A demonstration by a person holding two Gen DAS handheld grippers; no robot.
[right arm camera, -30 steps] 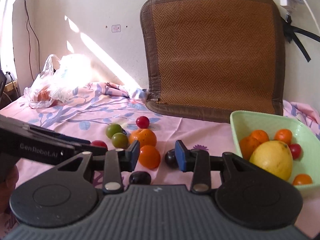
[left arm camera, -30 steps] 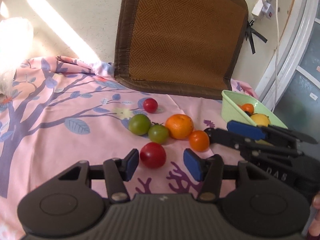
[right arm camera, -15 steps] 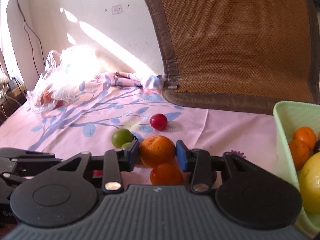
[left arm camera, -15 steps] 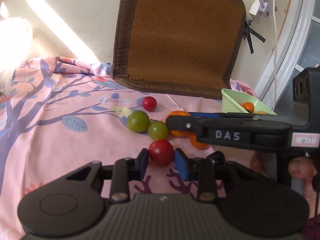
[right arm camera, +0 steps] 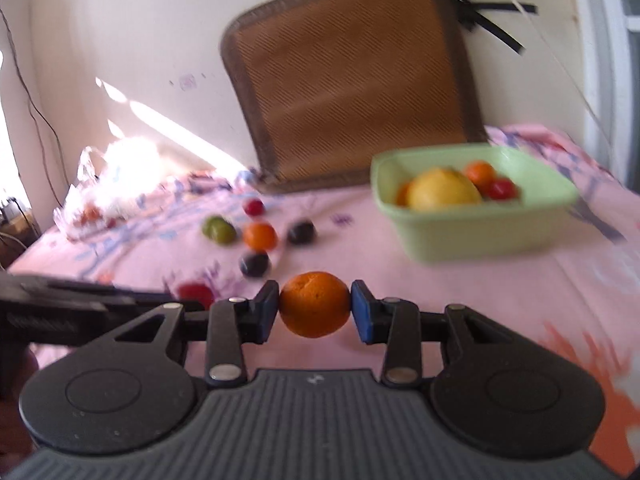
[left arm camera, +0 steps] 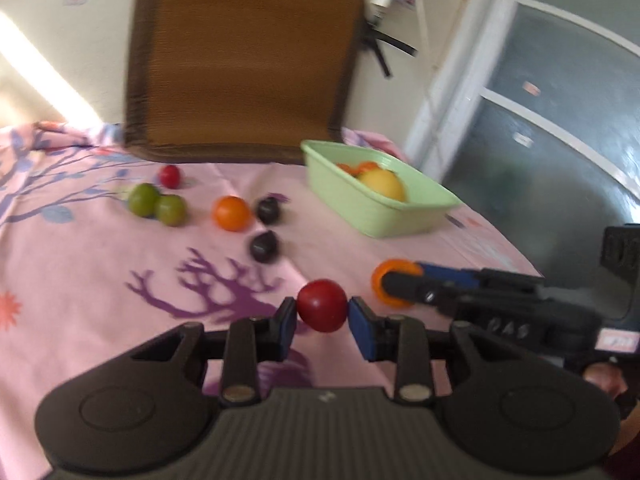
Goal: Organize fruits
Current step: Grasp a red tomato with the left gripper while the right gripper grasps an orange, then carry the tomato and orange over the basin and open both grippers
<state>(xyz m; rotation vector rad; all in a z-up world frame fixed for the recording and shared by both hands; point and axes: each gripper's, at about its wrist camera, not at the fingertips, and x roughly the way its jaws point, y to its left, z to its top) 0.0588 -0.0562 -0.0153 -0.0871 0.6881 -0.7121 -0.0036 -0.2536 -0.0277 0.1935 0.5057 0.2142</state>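
My left gripper point(left arm camera: 322, 315) is shut on a red tomato point(left arm camera: 322, 305) and holds it above the pink cloth. My right gripper point(right arm camera: 314, 312) is shut on an orange point(right arm camera: 314, 304), lifted clear of the cloth; this gripper also shows at the right of the left wrist view point(left arm camera: 396, 286). A green tub point(right arm camera: 480, 216) with a yellow fruit, small oranges and a red tomato stands ahead to the right; it also shows in the left wrist view point(left arm camera: 376, 216). On the cloth lie two green fruits point(left arm camera: 156, 204), a small orange point(left arm camera: 231, 213), two dark plums point(left arm camera: 264, 245) and a small red fruit point(left arm camera: 169, 176).
A brown woven cushion point(left arm camera: 244, 60) leans on the wall behind the fruits. A plastic bag point(right arm camera: 112, 176) lies at the far left in sunlight. A window frame point(left arm camera: 460, 80) stands to the right of the table edge.
Both grippers have lifted their fruits off the cloth and swung right, toward the green tub. The large orange and the near red tomato are gone from the cluster.
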